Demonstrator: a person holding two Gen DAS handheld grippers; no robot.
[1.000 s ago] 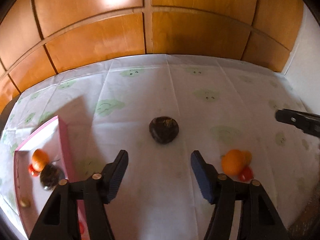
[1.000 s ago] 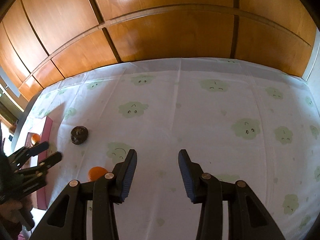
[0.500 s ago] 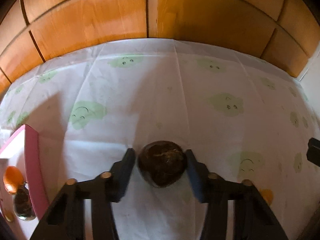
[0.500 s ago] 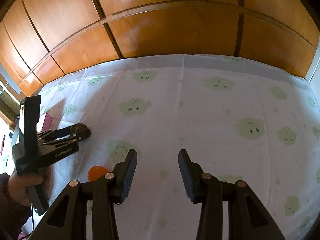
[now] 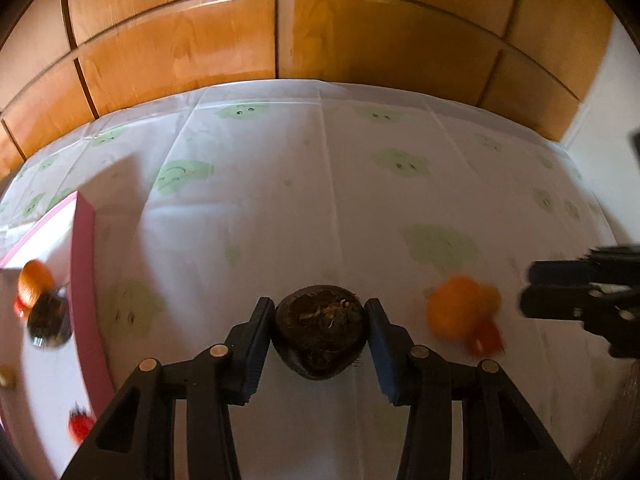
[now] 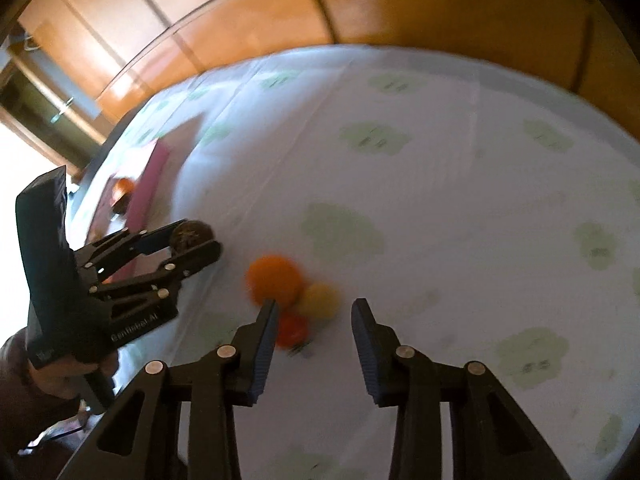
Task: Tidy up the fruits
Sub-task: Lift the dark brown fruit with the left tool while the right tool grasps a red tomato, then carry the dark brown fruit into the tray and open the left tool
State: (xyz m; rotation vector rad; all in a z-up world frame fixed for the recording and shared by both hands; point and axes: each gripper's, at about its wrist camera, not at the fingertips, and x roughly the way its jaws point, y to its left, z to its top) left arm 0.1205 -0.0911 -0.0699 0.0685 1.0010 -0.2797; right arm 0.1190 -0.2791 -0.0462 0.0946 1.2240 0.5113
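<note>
My left gripper (image 5: 320, 312) is shut on a dark brown round fruit (image 5: 320, 330) and holds it above the white cloth; it also shows in the right wrist view (image 6: 192, 240), with the fruit (image 6: 191, 233) between its fingers. An orange fruit (image 6: 274, 280), a yellow fruit (image 6: 320, 300) and a small red fruit (image 6: 292, 328) lie together on the cloth. My right gripper (image 6: 314, 312) is open just in front of them, the red fruit by its left finger. The same cluster (image 5: 456, 312) shows in the left wrist view beside the right gripper (image 5: 560, 292).
A pink tray (image 5: 86, 280) lies at the left and holds an orange fruit (image 5: 35, 282), a dark fruit (image 5: 48, 320) and a red fruit (image 5: 80, 426). Wooden panels (image 5: 280, 40) rise behind the cloth-covered table (image 5: 320, 180).
My left gripper closed on the dark fruit and lifted it back toward me. My right gripper swung left and down to the cluster of orange, yellow and red fruits.
</note>
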